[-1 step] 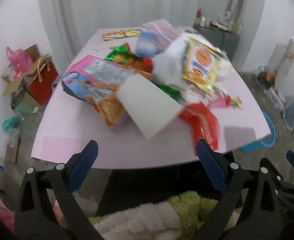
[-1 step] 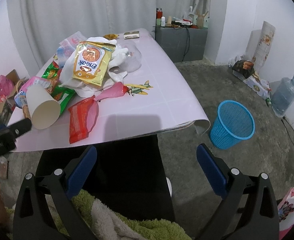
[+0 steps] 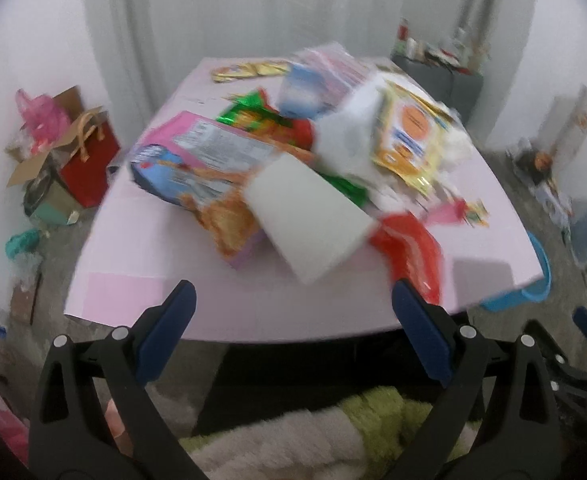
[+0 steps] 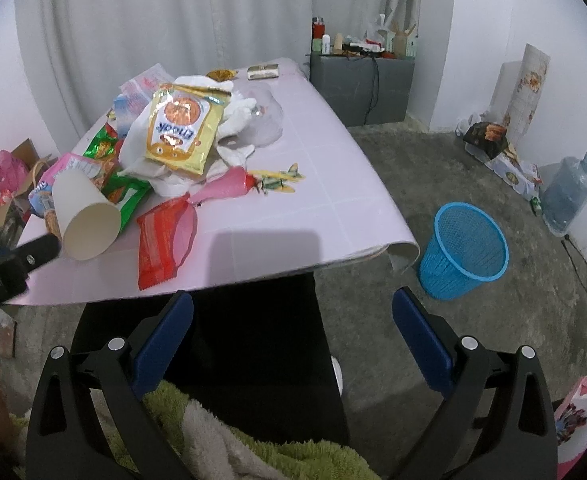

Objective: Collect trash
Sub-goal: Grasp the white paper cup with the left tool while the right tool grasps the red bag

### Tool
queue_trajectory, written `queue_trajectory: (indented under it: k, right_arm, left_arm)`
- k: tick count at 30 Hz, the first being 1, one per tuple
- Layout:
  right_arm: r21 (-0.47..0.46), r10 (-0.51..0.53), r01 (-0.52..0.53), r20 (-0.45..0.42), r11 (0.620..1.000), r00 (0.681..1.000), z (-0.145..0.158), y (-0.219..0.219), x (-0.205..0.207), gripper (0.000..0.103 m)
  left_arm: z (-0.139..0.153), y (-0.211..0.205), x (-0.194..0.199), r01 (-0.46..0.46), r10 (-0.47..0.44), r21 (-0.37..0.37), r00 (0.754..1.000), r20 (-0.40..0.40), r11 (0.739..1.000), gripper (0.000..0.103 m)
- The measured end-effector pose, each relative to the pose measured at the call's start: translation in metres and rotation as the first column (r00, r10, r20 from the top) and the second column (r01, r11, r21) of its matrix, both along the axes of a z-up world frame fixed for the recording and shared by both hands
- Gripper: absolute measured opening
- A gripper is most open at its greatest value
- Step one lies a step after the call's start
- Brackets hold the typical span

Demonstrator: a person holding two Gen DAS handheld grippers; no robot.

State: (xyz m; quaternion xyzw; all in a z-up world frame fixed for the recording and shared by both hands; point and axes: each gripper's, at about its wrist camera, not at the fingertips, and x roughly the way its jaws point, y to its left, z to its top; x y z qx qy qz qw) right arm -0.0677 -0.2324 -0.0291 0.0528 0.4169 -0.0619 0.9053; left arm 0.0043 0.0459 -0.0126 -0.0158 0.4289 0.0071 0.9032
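A heap of trash lies on the pink table (image 3: 133,292) (image 4: 333,184). At its front a white paper cup (image 3: 309,220) (image 4: 85,220) lies on its side, with a red wrapper (image 3: 413,252) (image 4: 165,240) to its right. A yellow packet (image 3: 409,140) (image 4: 181,128) tops the heap, and a pink-and-blue snack bag (image 3: 197,160) sits at the left. On the floor right of the table stands a blue mesh bin (image 4: 463,252). My left gripper (image 3: 293,288) is open and empty at the table's near edge. My right gripper (image 4: 293,296) is open and empty below that edge.
A grey cabinet (image 4: 361,88) with bottles stands behind the table. A water jug (image 4: 569,196) and boxes line the right wall. A red gift bag (image 3: 89,164) and a cardboard box sit on the floor at the left. A green-and-white towel (image 4: 213,440) lies under both grippers.
The left wrist view has gone blurred and shifted slightly, so the left gripper is moving. The right view is almost the same. Both grippers stay open.
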Motion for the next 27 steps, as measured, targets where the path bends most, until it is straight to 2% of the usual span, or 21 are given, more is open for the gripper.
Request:
queue_trajectory:
  k: [3,6,9,11,14,17,18,19,20,22,26,27]
  right_arm:
    - [-0.018,0.007,-0.005,0.069,1.0,0.998,0.009,-0.002,0.005,0.097]
    - [-0.016,0.067,-0.065,0.138,0.998,0.988,0.018,-0.001,0.013,0.097]
    - [-0.024,0.105,-0.102,0.14,0.994,0.985,0.021,0.004,0.022,0.097]
    - [-0.021,0.133,-0.131,0.125,0.991,0.983,0.019,0.009,0.029,0.097]
    - [0.027,0.185,-0.187,0.072,0.982,0.98,0.008,0.017,0.042,0.097]
    - [0.116,0.229,-0.231,0.026,0.966,0.973,-0.004,0.021,0.057,0.093]
    - [0.14,0.245,-0.245,0.014,0.959,0.969,-0.007,0.023,0.062,0.088]
    - [0.18,0.273,-0.27,0.008,0.946,0.962,-0.009,0.025,0.067,0.087]
    - [0.205,0.288,-0.283,0.003,0.937,0.958,-0.012,0.026,0.07,0.086]
    - [0.244,0.318,-0.304,-0.019,0.921,0.948,-0.016,0.029,0.079,0.08]
    - [0.325,0.402,-0.367,-0.048,0.872,0.914,-0.022,0.04,0.093,0.078]
    - [0.342,0.42,-0.378,-0.054,0.86,0.906,-0.023,0.042,0.096,0.078]
  left_arm:
    - [0.006,0.02,0.004,-0.042,0.043,-0.027,0.999,0.025,0.999,0.094]
    - [0.012,0.04,0.004,-0.041,0.046,-0.059,0.996,0.078,0.997,0.094]
    - [0.017,0.053,0.0,0.095,-0.073,-0.122,0.981,0.181,0.988,0.094]
    - [0.018,0.053,-0.005,0.167,-0.136,-0.122,0.964,0.229,0.978,0.094]
    - [0.016,0.035,-0.011,0.276,-0.258,-0.038,0.934,0.248,0.96,0.094]
    - [0.01,0.006,-0.021,0.358,-0.373,0.106,0.889,0.265,0.928,0.094]
    - [0.007,-0.005,-0.025,0.385,-0.418,0.17,0.866,0.274,0.907,0.089]
    - [0.004,-0.013,-0.027,0.395,-0.446,0.221,0.853,0.273,0.892,0.079]
    - [-0.001,-0.021,-0.028,0.408,-0.475,0.273,0.84,0.262,0.871,0.074]
    - [-0.011,-0.03,-0.025,0.422,-0.505,0.326,0.83,0.236,0.846,0.066]
    - [-0.029,-0.041,-0.018,0.404,-0.53,0.444,0.823,0.205,0.8,0.052]
    - [-0.034,-0.045,-0.018,0.387,-0.537,0.498,0.819,0.2,0.776,0.047]
